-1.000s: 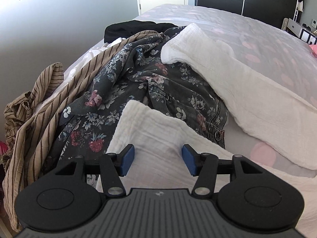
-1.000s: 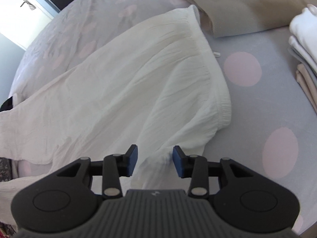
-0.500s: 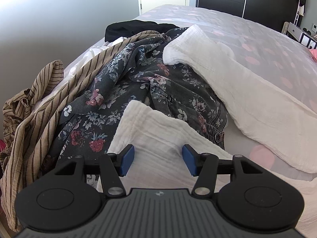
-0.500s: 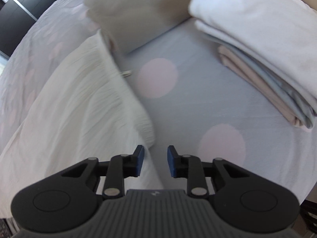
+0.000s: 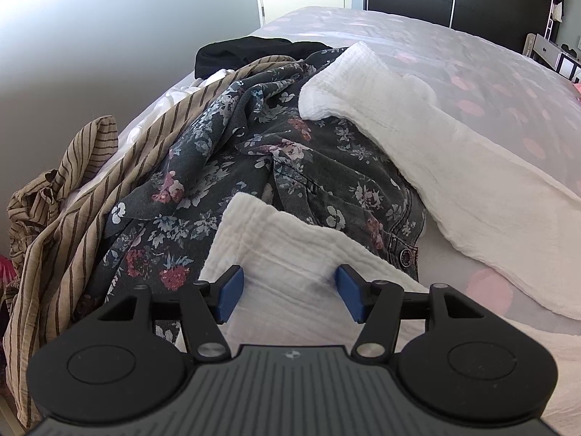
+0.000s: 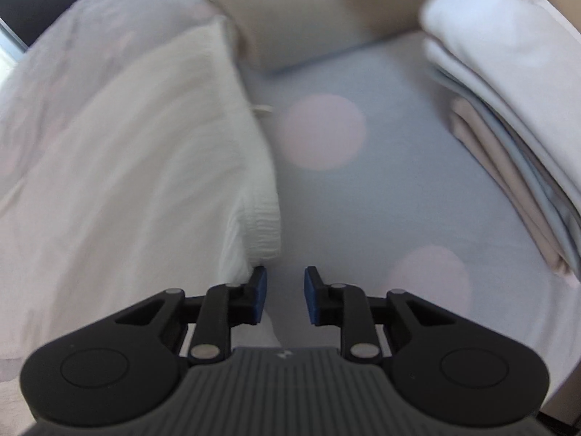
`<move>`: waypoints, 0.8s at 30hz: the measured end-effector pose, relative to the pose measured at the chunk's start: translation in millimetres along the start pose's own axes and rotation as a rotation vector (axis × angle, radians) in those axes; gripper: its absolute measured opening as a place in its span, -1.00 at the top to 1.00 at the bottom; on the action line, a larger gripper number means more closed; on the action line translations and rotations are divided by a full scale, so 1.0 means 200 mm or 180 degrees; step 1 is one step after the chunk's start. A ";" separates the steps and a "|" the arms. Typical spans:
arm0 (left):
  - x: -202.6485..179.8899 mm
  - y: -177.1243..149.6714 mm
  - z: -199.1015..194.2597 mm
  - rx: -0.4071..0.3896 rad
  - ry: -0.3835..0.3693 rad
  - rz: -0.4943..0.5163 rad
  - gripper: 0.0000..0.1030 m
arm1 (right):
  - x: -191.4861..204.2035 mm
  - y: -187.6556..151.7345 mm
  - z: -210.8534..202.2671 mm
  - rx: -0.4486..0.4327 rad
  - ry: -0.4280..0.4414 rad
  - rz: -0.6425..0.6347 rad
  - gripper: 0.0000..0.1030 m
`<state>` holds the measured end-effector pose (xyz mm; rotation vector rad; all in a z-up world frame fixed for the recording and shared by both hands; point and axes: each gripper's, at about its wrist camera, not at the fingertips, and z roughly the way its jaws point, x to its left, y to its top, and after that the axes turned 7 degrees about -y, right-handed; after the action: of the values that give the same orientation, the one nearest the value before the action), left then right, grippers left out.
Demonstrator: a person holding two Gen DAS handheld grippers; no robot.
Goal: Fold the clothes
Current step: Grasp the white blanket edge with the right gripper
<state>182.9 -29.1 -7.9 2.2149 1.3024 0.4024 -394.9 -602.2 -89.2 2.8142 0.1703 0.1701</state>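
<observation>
White trousers [image 6: 120,167] lie on the bed [image 6: 363,200], long axis running away up-left. Your right hand-held gripper [image 6: 285,299] is open, waistband corner just beside its left finger, I think (blurry). Left hand-held gripper [image 5: 288,292] is open over a leg end.

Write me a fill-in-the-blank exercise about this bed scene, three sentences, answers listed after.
1. Both ends of the white garment rest on a dark garment with a ____ print.
2. The bed sheet is grey with round ____ dots.
3. The left gripper and the right gripper both have their jaws ____, holding nothing.

Answers: floral; pink; open
</observation>
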 end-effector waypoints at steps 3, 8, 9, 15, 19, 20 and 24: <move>-0.01 0.00 0.01 0.0003 0.0029 0.0030 -0.09 | 0.08 0.04 -0.05 -0.0082 0.0292 -0.0040 0.46; -0.02 0.01 0.01 0.0011 0.0047 0.0064 -0.10 | 0.25 0.08 -0.01 -0.0040 0.0384 -0.0206 0.46; -0.02 0.01 0.01 0.0012 0.0045 0.0066 -0.10 | 0.29 0.07 0.01 -0.0055 0.0330 -0.0263 0.46; -0.01 0.01 0.02 0.0013 0.0028 0.0089 -0.10 | 0.35 0.05 0.05 -0.0082 0.0109 -0.0468 0.47; -0.02 0.02 0.03 0.0018 0.0041 0.0114 -0.11 | 0.28 0.06 0.09 -0.0031 -0.0018 -0.0292 0.46; -0.03 0.02 0.03 0.0019 0.0044 0.0122 -0.11 | 0.27 0.06 0.08 -0.0026 -0.0026 -0.0279 0.46; -0.03 0.02 0.02 0.0022 0.0039 0.0133 -0.11 | 0.26 0.06 0.07 0.0055 -0.0012 -0.0237 0.68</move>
<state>184.9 -36.4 -8.7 2.2521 1.2675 0.4285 -340.1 -610.2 -94.0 2.8200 0.2766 0.1468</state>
